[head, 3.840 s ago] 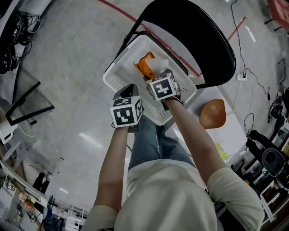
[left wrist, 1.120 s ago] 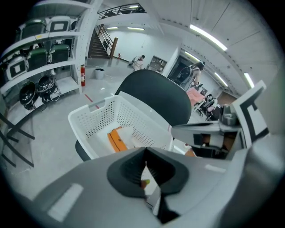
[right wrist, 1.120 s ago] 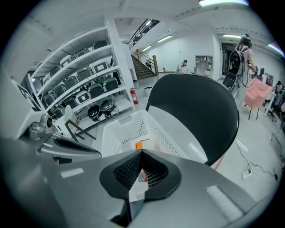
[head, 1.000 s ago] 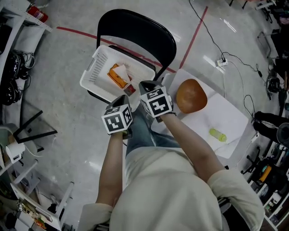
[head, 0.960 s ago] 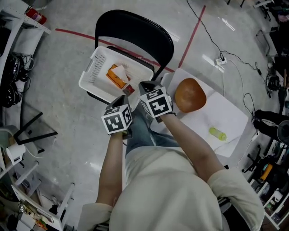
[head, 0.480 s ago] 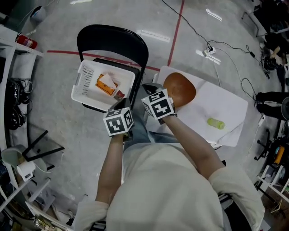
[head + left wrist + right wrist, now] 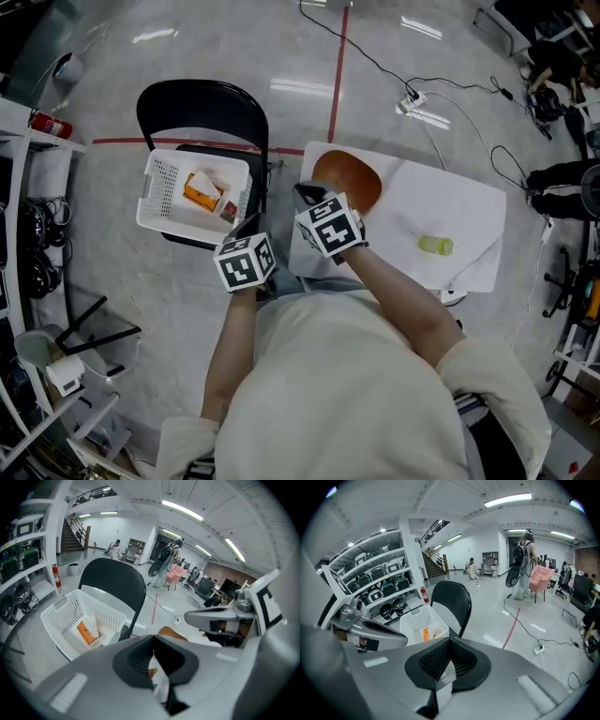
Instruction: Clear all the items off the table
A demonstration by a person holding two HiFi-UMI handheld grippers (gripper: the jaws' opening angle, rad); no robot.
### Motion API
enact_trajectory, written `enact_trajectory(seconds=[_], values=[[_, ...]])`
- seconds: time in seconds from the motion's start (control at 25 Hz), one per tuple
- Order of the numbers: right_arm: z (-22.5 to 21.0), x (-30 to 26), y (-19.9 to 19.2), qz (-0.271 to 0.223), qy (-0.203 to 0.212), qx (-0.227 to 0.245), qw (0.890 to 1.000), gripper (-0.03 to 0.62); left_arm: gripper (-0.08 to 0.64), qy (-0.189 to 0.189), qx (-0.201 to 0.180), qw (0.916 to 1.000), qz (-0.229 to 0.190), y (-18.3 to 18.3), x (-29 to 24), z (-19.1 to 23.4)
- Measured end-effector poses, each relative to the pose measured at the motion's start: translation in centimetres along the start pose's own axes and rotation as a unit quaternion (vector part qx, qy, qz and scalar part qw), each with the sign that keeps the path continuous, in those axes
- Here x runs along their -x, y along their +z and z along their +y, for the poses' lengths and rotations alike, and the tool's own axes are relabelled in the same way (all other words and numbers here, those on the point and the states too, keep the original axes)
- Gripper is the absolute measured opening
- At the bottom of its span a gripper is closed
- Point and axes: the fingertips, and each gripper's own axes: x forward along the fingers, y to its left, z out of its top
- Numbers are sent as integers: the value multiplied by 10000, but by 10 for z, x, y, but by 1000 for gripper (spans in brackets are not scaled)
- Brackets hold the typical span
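The brown bowl [image 7: 348,178] sits at the far left corner of the white-covered table [image 7: 459,202]. It is one of two things left to clear. The other is a small yellow-green item [image 7: 434,246] lying well apart from the bowl, toward the middle right of the table, with its long axis running roughly left to right. I cannot tell whether the bowl is upright or turned over.

Both tongs are closed and carry nothing. The left gripper [image 7: 153,641] has its pads pressed together at the tip, with only the table showing through the slit below them. The right gripper [image 7: 449,644] is closed in the same way.

In the head view the right gripper is over the near left edge of the table, and the bowl is just beyond its tip, slightly to the right. The left gripper hangs off the table, over the gap between the table and the chair [image 7: 202,108]. The right hand is therefore clearly nearer to both items. Its jaws would have to open wide to take the bowl's rim.

The white basket [image 7: 159,187] rests on the chair seat, to the left of the table. It holds an orange pack [image 7: 199,197] with a white piece [image 7: 206,180] on top of it. The rest of its floor is free, which looks like enough room for the bowl.
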Motion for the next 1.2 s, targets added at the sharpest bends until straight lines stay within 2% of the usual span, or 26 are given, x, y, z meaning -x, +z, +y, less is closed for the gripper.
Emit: enact_trajectory(seconds=[0.52, 0.92, 1.2], values=[[-27, 73, -53, -156, -70, -4, 9999, -2, 8, -177, -311, 9993, -48, -31, 3, -88], [-41, 104, -74, -264, -186, -331, 9989, -2, 8, -388, -659, 9971, 39, -35, 5, -124], [-36, 125, -81, -447, -560, -594, 9957, -2, 8, -727, -1025, 9920, 137, -45, 14, -138]])
